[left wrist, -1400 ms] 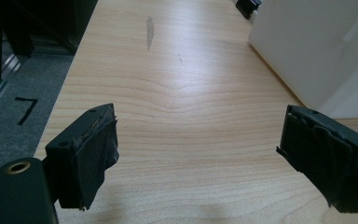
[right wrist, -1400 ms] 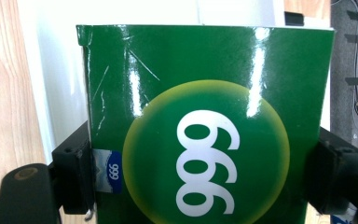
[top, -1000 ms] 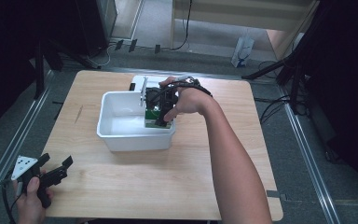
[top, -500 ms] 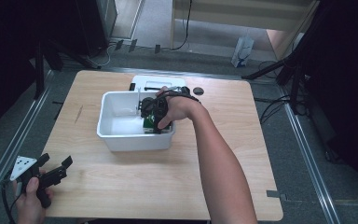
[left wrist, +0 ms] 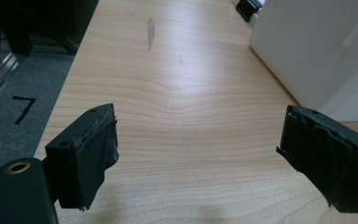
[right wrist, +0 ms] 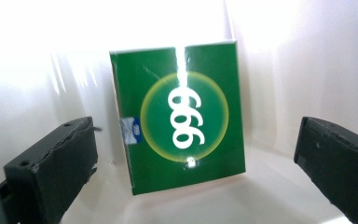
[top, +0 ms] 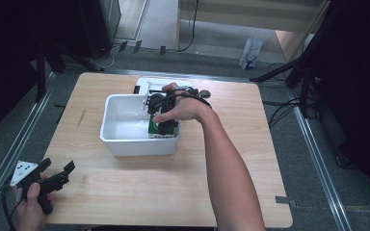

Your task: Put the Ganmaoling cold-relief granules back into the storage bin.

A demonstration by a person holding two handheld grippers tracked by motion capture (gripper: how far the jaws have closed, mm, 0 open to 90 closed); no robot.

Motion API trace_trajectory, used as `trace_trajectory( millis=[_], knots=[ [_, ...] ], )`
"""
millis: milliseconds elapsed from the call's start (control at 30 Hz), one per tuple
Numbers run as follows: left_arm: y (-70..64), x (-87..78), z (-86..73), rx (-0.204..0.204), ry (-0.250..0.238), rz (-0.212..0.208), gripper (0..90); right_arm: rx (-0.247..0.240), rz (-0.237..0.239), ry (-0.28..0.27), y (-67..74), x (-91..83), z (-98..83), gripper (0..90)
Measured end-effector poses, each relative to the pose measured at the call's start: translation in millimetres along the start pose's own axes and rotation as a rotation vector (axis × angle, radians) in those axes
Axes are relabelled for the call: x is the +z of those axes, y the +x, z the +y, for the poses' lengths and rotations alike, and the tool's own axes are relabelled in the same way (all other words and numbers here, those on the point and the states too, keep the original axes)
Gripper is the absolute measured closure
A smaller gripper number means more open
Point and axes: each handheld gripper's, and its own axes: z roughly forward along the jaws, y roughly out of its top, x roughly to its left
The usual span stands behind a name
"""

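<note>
**A:** How far along are you, going by the high view?

**B:** The placing looks done to me. The green box (top: 155,127) sits inside the white tub (top: 125,139), against its right wall. My right gripper (top: 160,114) hangs just over the tub's right end, above the box. Its fingers have just been opening, and they no longer press on the box. What's left, I judge, is lifting that hand clear of the tub.

**A:** And the other hand?

**B:** My left gripper (top: 58,174) rests well off from the tub, at the near left corner of the worktop (top: 231,159), fingers spread and empty.

**A:** Left gripper view?

**B:** Both fingers (left wrist: 86,151) stand wide apart with bare wood between them. The tub's outer wall (left wrist: 317,46) rises at the far right.

**A:** Right gripper view?

**B:** The box (right wrist: 182,126) leans against the tub's white wall (right wrist: 307,56), printed face toward me. My fingers (right wrist: 56,165) stand wide to either side of the box, clear of it.

**A:** The count?

**B:** One green box, one tub, two grippers. Some small dark items lie just behind the tub; I can't tell what they are.
</note>
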Motion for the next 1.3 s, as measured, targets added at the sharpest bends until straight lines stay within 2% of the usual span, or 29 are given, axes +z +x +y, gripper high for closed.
trace_trajectory(
  millis=[100, 233, 300, 433, 500, 533, 567, 733, 767, 800, 833, 867, 1067, 1100, 1200, 1300],
  knots=[
    [0.2, 0.0, 0.0, 0.002, 0.0, 0.0, 11.6, 0.025, -0.027, -0.032, -0.9, -8.1, -0.1, 0.0],
    [0.0, 0.1, 0.0, -0.001, -0.001, 0.001, 11.6, 0.074, -0.028, -0.076, -0.3, -24.3, -4.5, 0.0],
    [0.2, 0.0, 0.1, 0.002, 0.003, 0.0, 11.6, 0.08, -0.03, -0.087, -0.8, -27.6, -5.9, 0.0],
    [0.1, 0.0, 0.1, 0.002, 0.004, 0.001, 11.6, 0.159, -0.052, -0.137, -1.9, -42.4, -14.9, 0.0],
    [0.0, -0.1, 0.2, 0.004, 0.006, 0.001, 11.6, 0.244, -0.061, -0.183, -3.2, -52.0, -25.9, 0.0],
    [0.0, -0.1, 0.2, 0.004, 0.006, 0.001, 11.6, 0.269, -0.067, -0.196, -4.6, -54.6, -30.5, 0.0],
    [-0.1, -0.1, 0.2, 0.004, 0.005, 0.002, 11.6, 0.269, -0.067, -0.196, -4.6, -54.6, -30.5, 0.0],
    [-0.5, 0.1, 0.3, 0.005, 0.009, 0.004, 11.6, 0.416, -0.111, -0.258, -5.1, -64.3, -58.5, 0.0],
    [-0.6, 0.3, 0.2, 0.007, 0.008, 0.004, 11.6, 0.46, -0.119, -0.282, -3.4, -65.7, -70.8, 0.0],
    [-0.7, 0.3, 0.3, 0.007, 0.009, 0.005, 11.6, 0.46, -0.119, -0.282, -3.4, -65.7, -70.8, 0.0],
    [-0.9, 0.4, 0.3, 0.008, 0.009, 0.006, 11.6, 0.497, -0.133, -0.299, -1.0, -66.1, -83.3, 0.0],
    [-0.9, 0.4, 0.3, 0.008, 0.009, 0.006, 11.6, 0.497, -0.133, -0.299, -1.0, -66.1, -83.3, 0.0],
    [-1.0, 0.5, 0.3, 0.01, 0.011, 0.009, 11.6, 0.598, -0.184, -0.342, 6.0, -65.9, -122.3, 0.0],
    [-1.0, 0.4, 0.4, 0.01, 0.013, 0.011, 11.6, 0.622, -0.202, -0.353, 8.9, -64.5, -135.3, 0.0],
    [-1.0, 0.5, 0.3, 0.009, 0.012, 0.011, 11.6, 0.658, -0.215, -0.366, 11.7, -63.3, -148.5, 0.0],
    [-1.0, 0.4, 0.4, 0.008, 0.012, 0.012, 11.6, 0.737, -0.255, -0.4, 17.4, -61.0, -174.4, 0.0]
  ],
)
